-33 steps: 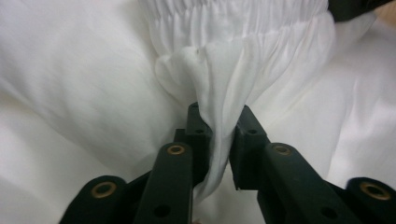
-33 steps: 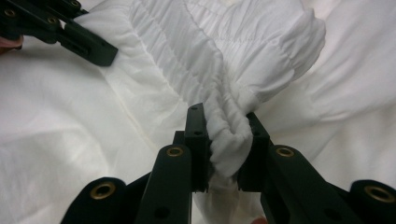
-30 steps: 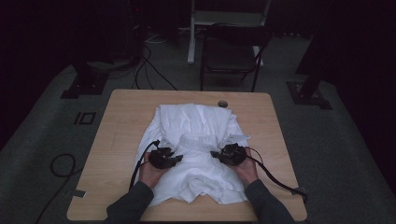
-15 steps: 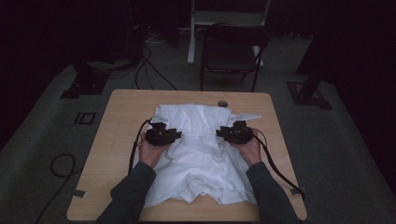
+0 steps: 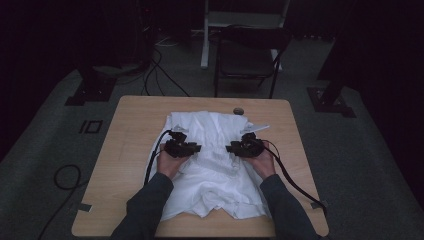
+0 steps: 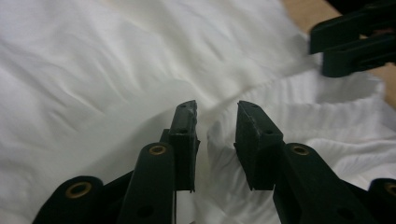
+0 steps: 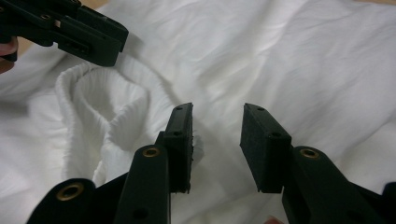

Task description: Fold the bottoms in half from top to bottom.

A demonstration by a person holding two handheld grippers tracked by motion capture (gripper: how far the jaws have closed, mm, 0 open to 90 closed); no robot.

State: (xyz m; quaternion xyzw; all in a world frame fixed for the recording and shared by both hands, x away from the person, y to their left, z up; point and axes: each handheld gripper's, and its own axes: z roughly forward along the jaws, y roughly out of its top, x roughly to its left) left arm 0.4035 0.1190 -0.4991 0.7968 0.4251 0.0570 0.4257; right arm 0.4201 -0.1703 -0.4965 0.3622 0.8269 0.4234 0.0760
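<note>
1. Black, hard-edged jaws, two to each tool: the left gripper [image 6: 215,122] stands with its pair parted, a ridge of white cloth rising in the gap; whether the pads press on that ridge cannot be told.
2. The right gripper [image 7: 216,122] has its two jaws apart and has just been opening them; the cloth lies beneath the gap, and nothing is clamped between the pads.
3. In the high view the two grippers, left [image 5: 196,148] and right [image 5: 230,148], face each other over the middle of the cloth, each held in one hand (a cable trails back from each along the forearm).
4. One white garment [image 5: 215,165] lies rumpled on the table, spread from its far half to near its front edge; a ribbed band [image 7: 79,112] curls in a loop between the two tools.
5. One wooden table [image 5: 130,130] bears the garment, with bare wood on both sides.
6. One small round object [image 5: 238,110] sits at the table's far edge, just beyond the garment (too small to identify).
7. One dark chair [image 5: 247,55] stands on the floor beyond the table.
</note>
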